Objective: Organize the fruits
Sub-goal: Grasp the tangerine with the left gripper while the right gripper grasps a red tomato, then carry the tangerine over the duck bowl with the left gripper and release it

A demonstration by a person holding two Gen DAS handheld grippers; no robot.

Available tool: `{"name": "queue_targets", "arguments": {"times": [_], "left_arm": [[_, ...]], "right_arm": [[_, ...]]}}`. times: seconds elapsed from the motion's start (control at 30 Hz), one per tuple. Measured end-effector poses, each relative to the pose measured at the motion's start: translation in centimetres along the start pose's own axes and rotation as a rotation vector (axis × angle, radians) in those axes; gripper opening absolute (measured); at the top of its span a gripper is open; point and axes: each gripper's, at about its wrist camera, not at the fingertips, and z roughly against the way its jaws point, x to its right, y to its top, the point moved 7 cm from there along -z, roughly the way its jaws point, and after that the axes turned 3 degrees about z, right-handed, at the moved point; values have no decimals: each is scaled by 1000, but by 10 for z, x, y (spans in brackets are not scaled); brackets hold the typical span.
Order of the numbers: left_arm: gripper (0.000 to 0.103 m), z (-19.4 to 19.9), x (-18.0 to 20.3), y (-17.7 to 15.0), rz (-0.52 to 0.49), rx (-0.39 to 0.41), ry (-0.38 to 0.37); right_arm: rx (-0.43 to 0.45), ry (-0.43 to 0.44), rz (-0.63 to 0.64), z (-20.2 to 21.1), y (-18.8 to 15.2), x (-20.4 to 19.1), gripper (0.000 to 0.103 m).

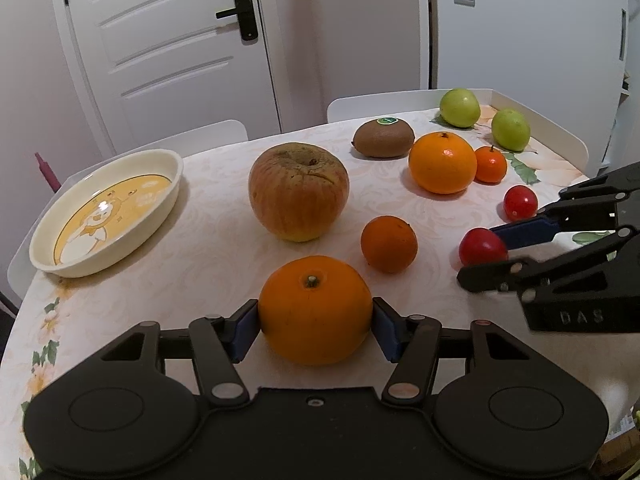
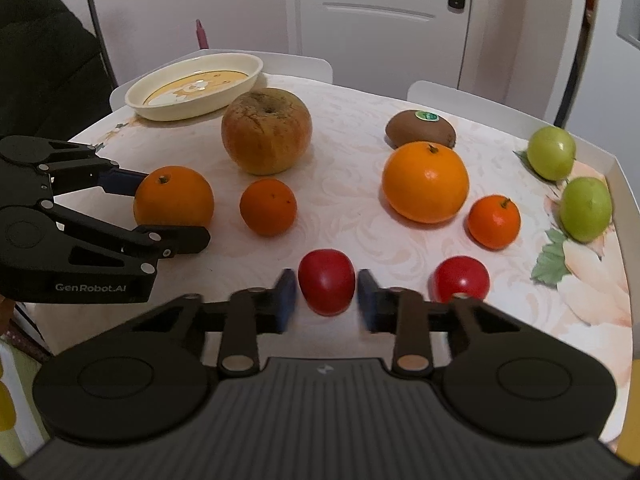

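Cream dish sits at the tabletop's left; beside it the left tool clenches a large orange, and the right tool brackets a red fruit, its blurred pads seemingly just apart. The left wrist view reads "DAS" on the right tool; the right wrist view reads "GenRobot.AI" on the left tool and alone shows a dark sleeve.
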Motion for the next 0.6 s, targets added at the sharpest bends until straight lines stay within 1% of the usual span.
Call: {"name": "queue_targets", "arguments": {"times": [0.17, 0.3, 0.6], "left_arm": [[63, 6, -7, 0, 25, 1, 19], [63, 18, -16, 4, 56, 12, 44], [63, 58, -50, 23, 134, 34, 115]], "right_arm": [[4, 3, -4, 3, 5, 0, 45], [11, 15, -3, 9, 17, -3, 45], [47, 60, 22, 29, 64, -22, 44]]}}
